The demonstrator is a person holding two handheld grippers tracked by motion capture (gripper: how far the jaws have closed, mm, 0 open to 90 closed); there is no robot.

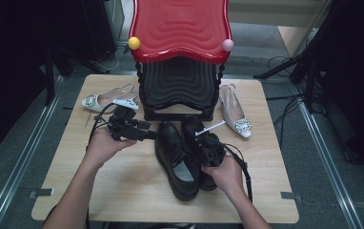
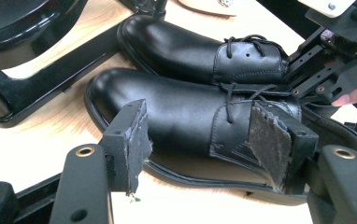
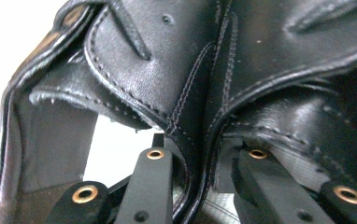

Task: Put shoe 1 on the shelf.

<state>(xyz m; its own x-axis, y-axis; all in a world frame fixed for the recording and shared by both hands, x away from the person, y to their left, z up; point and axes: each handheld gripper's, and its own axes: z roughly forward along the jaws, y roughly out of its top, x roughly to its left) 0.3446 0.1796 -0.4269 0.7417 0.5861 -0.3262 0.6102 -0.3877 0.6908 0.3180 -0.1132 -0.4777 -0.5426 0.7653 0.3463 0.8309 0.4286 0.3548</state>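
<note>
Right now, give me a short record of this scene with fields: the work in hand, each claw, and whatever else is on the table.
work: pair of black lace-up shoes being gripped side by side on the wooden table
right claw: shut, pinching the two shoes' touching inner walls together
left claw: open, at the side of the nearer shoe, pads not pressing
rack: red-topped shoe rack at the table's far edge
other shoes: white slingback heels with jewelled buckles, one left of the rack, one right

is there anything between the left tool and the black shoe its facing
Nothing visible. The left tool has open jaws flanking the side of the nearer black shoe, with no object between. The right tool already pinches both shoes' inner walls together.
</note>
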